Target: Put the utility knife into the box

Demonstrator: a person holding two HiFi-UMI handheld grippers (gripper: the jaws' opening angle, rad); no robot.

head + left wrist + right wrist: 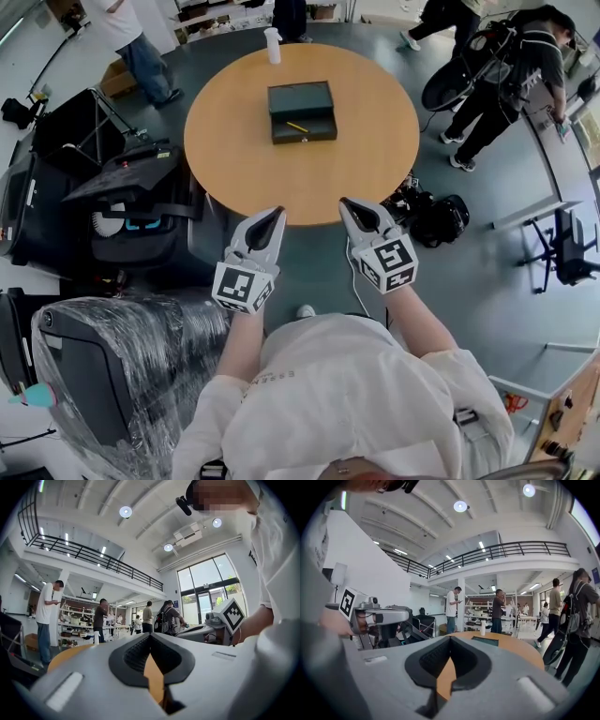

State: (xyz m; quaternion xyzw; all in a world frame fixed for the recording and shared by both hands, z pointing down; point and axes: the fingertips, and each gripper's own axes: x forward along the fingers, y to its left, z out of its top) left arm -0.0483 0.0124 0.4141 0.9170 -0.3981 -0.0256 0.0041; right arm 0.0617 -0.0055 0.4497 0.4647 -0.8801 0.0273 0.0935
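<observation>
Both grippers are held side by side in front of the person, just short of the near edge of the round wooden table [244,159], and neither touches it.

- Left gripper [273,217]: jaws are seen closed tip to tip in the left gripper view, nothing between the pads.
- Right gripper [351,206]: jaws are likewise brought together, nothing gripped. Only the table top is seen through the gap behind the pads.
- Dark box [300,98]: set toward the far side of the table, lid raised.
- Utility knife [297,127]: a slim yellow piece is seen lying at an angle inside the open lower half of the box, well apart from both grippers.
- White bottle [273,45]: stood upright at the far table edge, beyond the box.

Several people are noted standing in the room behind the table
</observation>
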